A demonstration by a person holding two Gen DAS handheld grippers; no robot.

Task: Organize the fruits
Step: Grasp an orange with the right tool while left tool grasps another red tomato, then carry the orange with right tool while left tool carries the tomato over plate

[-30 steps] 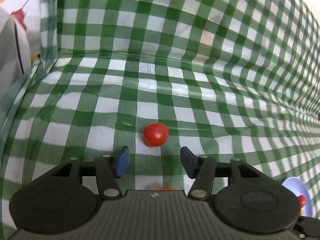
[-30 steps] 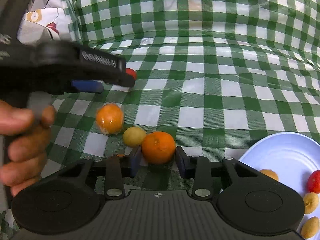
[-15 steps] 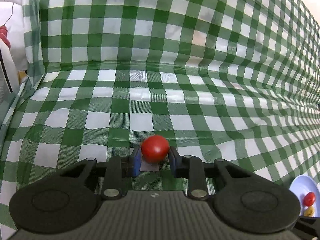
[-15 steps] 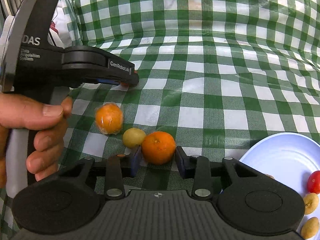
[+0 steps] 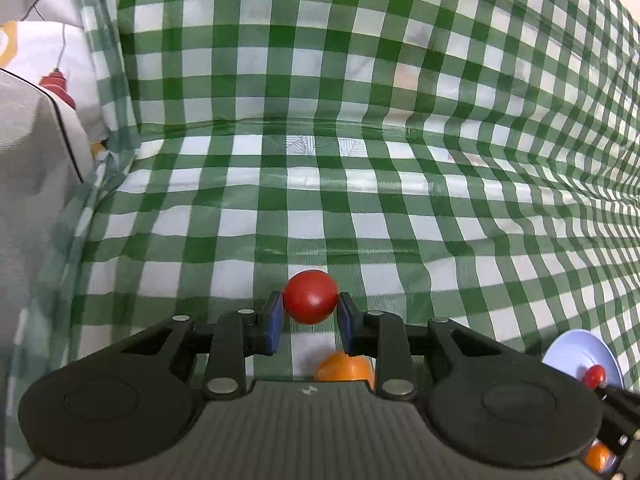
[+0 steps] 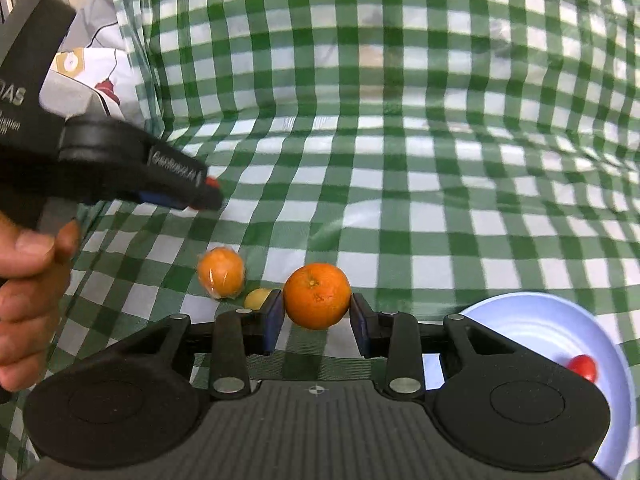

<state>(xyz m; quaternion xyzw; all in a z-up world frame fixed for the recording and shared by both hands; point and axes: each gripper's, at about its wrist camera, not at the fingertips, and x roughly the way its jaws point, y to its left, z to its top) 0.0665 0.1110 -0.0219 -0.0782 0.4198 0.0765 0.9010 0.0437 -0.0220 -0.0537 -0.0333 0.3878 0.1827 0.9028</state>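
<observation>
Landmark: the pale blue plate (image 6: 532, 320) at the right edge of the checked tablecloth (image 6: 400, 200); all places below are given from it.
Person's hand (image 6: 28, 280): far left of the plate, it holds the left gripper (image 5: 310, 312).
Left gripper: pressed on a small red tomato (image 5: 310, 296), which sits between the two blue pads and seems lifted off the cloth, well to the left of the plate.
Wrapped orange fruit (image 6: 221, 272): on the cloth, left of the plate, not held.
Small yellow fruit (image 6: 258, 298): just beside the wrapped one, partly hidden behind a pad.
Right gripper (image 6: 316, 314): it pinches a round orange (image 6: 317, 295) by its sides.
Key relation: the plate lies right of and below both grippers; the right one is much nearer to it, so I judge the orange should go in first.
Plate contents: one red tomato (image 6: 582, 367) is visible near its right rim.
</observation>
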